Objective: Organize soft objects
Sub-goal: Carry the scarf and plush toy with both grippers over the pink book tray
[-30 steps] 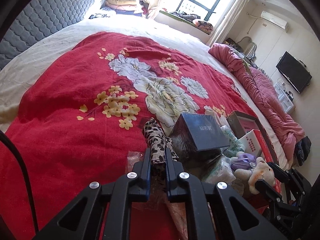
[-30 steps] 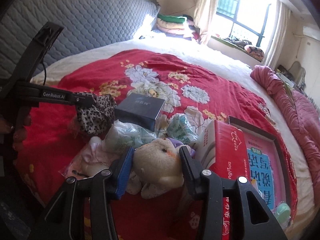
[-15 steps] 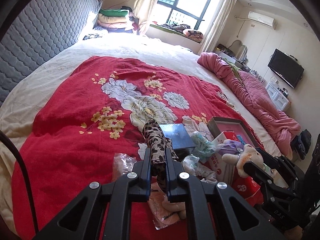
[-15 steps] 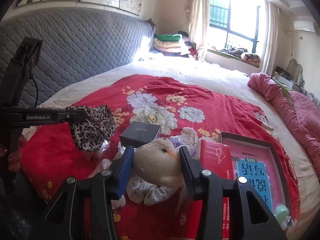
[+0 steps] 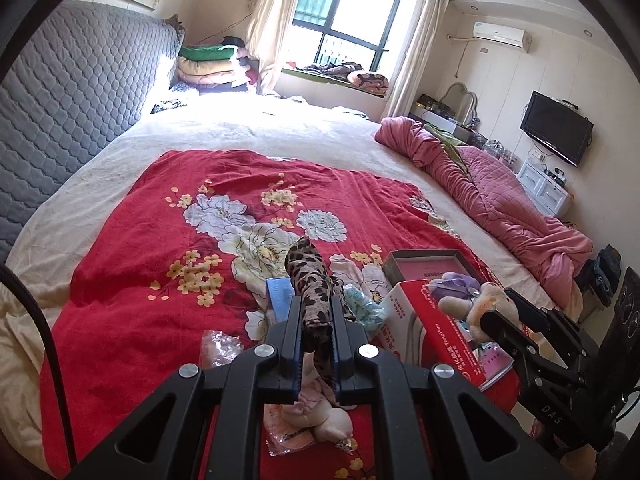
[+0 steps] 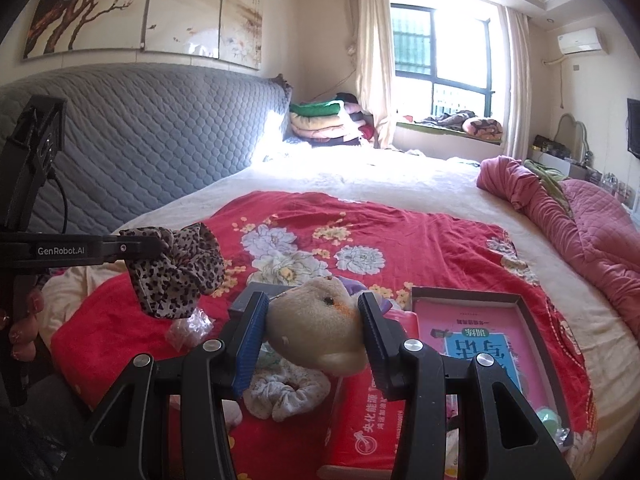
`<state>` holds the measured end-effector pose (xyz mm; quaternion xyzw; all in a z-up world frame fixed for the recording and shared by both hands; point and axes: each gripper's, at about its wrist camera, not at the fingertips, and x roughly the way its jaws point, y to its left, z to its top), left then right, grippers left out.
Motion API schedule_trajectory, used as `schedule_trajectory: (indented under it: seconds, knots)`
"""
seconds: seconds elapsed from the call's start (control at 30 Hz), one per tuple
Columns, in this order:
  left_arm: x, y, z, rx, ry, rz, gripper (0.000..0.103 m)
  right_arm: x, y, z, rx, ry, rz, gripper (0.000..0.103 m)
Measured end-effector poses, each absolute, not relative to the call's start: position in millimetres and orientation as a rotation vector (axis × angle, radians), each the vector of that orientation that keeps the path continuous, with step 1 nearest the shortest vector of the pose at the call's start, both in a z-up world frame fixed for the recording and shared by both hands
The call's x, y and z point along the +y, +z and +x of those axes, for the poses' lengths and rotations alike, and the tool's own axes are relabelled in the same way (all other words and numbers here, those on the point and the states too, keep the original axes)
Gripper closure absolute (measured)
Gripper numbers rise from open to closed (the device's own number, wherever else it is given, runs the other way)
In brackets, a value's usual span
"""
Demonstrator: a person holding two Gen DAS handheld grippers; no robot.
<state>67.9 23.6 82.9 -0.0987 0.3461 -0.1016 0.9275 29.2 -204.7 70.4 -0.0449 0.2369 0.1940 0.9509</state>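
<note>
My left gripper is shut on a leopard-print scrunchie and holds it above the red floral blanket. The scrunchie also shows in the right wrist view, hanging from the left gripper. My right gripper is shut on a beige plush toy, held above the pile; the toy shows in the left wrist view. A white scrunchie and a pink soft item lie on the blanket below.
A red tissue pack, a dark box, an open box with a pink book and plastic wrappers lie near the bed's front. A pink quilt lies at the right. A grey headboard is left.
Both grippers have risen well above the pile, each carrying its object. The dark box and packets now lie lower and farther off.
</note>
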Motion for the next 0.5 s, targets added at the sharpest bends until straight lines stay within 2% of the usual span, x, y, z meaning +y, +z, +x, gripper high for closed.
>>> schedule_trajectory:
  seconds: [0.5]
  knots:
    - [-55.2,116.1,67.5,0.668,-0.326,-0.111,0.092,-264.4,86.6,15.2,0.416,0.295,-0.003,0.055]
